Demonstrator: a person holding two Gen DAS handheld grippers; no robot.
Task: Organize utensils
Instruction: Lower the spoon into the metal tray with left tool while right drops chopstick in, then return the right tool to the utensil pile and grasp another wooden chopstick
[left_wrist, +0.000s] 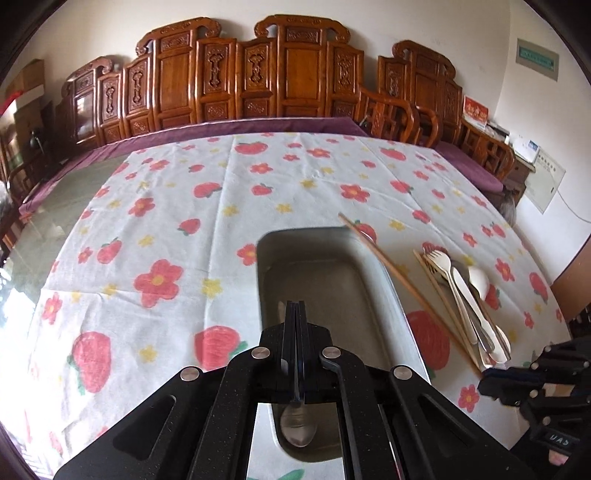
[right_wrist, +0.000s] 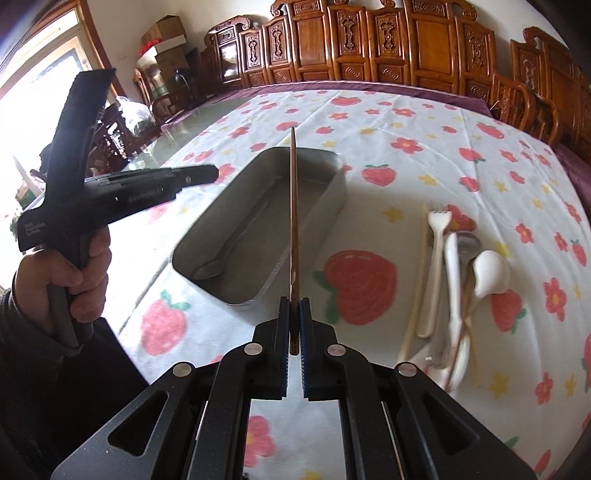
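Right gripper (right_wrist: 294, 325) is clamped on a chopstick (right_wrist: 293, 221), left gripper (left_wrist: 296, 332) pinched empty. I'd level it over the metal tray (right_wrist: 325, 206) ahead before letting go.

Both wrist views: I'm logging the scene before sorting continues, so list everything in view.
metal tray: one, grey, centre of the table.
metal spoon: one, silver, inside the tray.
brown chopstick: one, held over the tray.
utensil pile: white fork, knife and spoon, a metal spoon, pale chopsticks, right of the tray.
tablecloth: one, white with red flowers.
carved wooden chairs: several, brown, along the wall.
left gripper: black, fingers closed, above the tray.
right gripper: black, fingers clamping the chopstick.
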